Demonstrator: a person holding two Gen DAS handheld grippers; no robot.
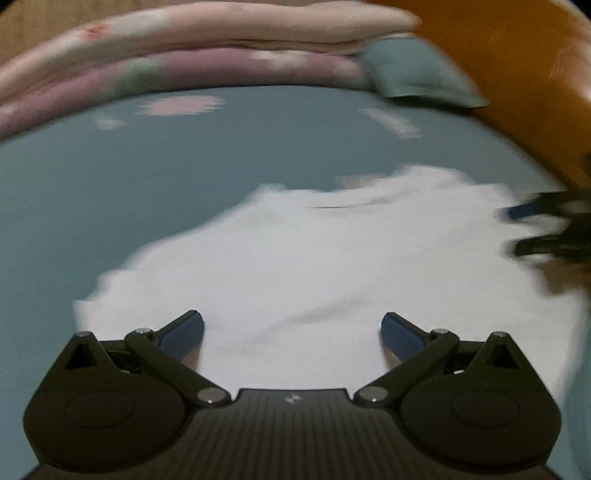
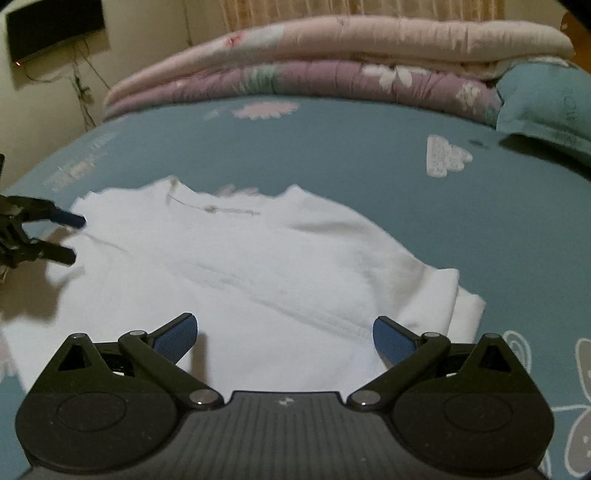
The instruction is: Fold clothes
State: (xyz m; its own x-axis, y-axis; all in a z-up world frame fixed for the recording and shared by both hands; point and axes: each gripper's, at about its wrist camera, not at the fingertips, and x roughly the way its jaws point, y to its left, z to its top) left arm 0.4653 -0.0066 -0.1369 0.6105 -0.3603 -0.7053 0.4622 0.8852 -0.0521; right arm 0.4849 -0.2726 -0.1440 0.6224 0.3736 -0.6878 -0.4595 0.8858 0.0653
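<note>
Teal bedding printed with pale flowers covers the bed [image 2: 351, 155], on which the scene is set. Both pairs of jaws are seen spread wide and released, nothing held between them. The right gripper [image 2: 284, 334] is poised over the near hem of a white shirt [image 2: 236, 266], which is laid flat on the bed with its collar at twelve o'clock and one sleeve folded at about four o'clock. The left gripper [image 1: 291, 328] is likewise held above the white shirt [image 1: 314, 266], near its lower edge. In the left wrist view the picture is smeared by blur; the right gripper [image 1: 517, 229] is glimpsed at three o'clock, and an orange-brown wooden headboard [image 1: 498, 74] is shown at one o'clock, which the other view barely shows. In the right wrist view the left gripper [image 2: 75, 238] appears at nine o'clock, just beside the shirt's shoulder, and a dark wall-mounted box [image 2: 55, 29] with hanging wires is seen at eleven o'clock. Folded quilts [image 2: 332, 62], pink over mauve, are stacked at twelve o'clock, beside a teal pillow [image 2: 546, 107]. No legible writing is found; only a small pale emblem is marked on each gripper body.
</note>
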